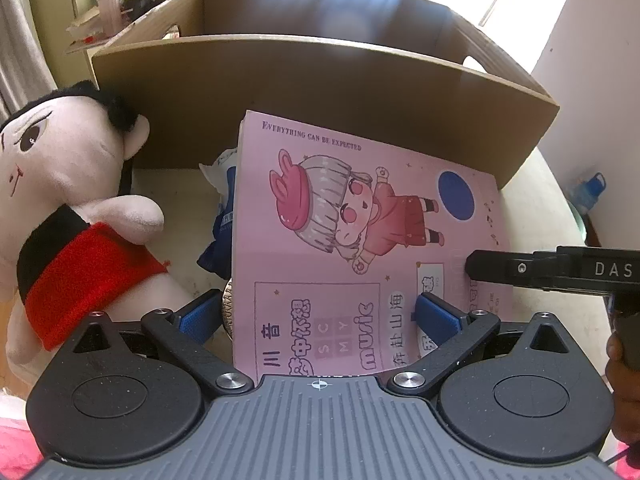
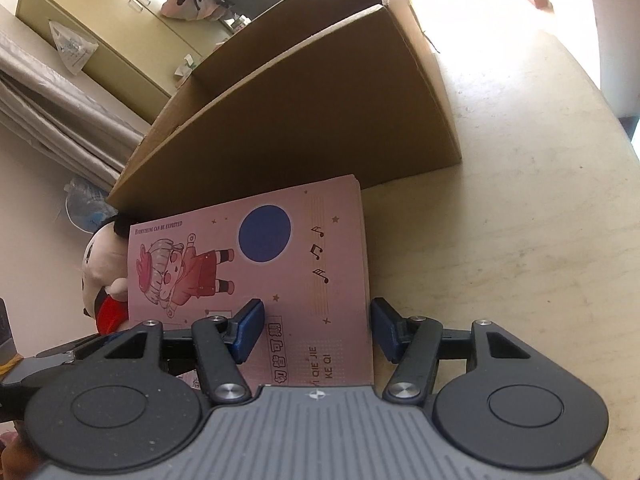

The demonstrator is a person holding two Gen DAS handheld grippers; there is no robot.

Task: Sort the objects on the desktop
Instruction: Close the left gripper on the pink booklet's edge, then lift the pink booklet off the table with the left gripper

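Observation:
A pink notebook (image 1: 352, 240) with a cartoon girl on its cover lies on the table in front of an open cardboard box (image 1: 304, 92). My left gripper (image 1: 318, 314) is open, its blue pads (image 1: 198, 318) straddling the near left part of the notebook. My right gripper (image 2: 316, 330) is open too, its jaws on either side of the notebook's (image 2: 280, 272) spine edge; it shows in the left wrist view (image 1: 560, 270) as a black finger over the cover. A plush doll (image 1: 68, 208) in red and black lies left of the notebook.
A blue and white packet (image 1: 222, 216) lies partly under the notebook's left edge. The cream table (image 2: 520, 220) extends right of the box (image 2: 304, 120). A blue bottle (image 1: 590, 190) stands off the table at the right. Cabinets and clutter stand behind.

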